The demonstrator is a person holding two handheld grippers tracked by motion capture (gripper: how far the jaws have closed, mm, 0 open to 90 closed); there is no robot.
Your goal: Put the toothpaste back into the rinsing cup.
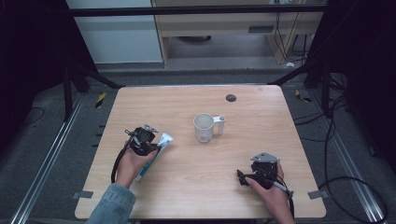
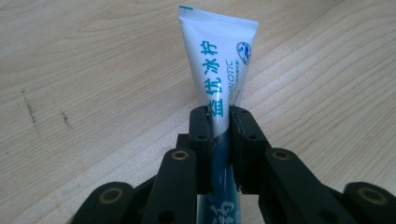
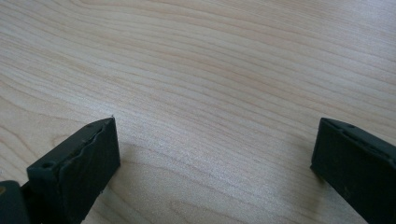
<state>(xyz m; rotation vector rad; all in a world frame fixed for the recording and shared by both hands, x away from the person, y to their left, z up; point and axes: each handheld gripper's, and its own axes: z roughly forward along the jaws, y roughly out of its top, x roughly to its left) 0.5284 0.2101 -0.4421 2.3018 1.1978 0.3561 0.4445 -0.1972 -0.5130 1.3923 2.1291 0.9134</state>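
Note:
A white and blue toothpaste tube (image 1: pixel 164 138) lies on the left part of the wooden table (image 1: pixel 187 186), its flat crimped end pointing up and right. My left gripper (image 1: pixel 152 145) is shut on it. In the left gripper view the two black pads press on the tube (image 2: pixel 217 65) at about mid-length, where my left gripper (image 2: pixel 219 119) pinches it. My right gripper (image 1: pixel 241 177) rests low at the near right of the table, held by a hand. In the right gripper view its jaws (image 3: pixel 215 149) stand wide apart over bare wood, with nothing between them.
A white mug (image 1: pixel 204 127) with its handle to the right stands upright near the table's middle, apart from both grippers. A small dark round disc (image 1: pixel 230 97) sits near the far edge. Cables and metal rails run along the floor on both sides.

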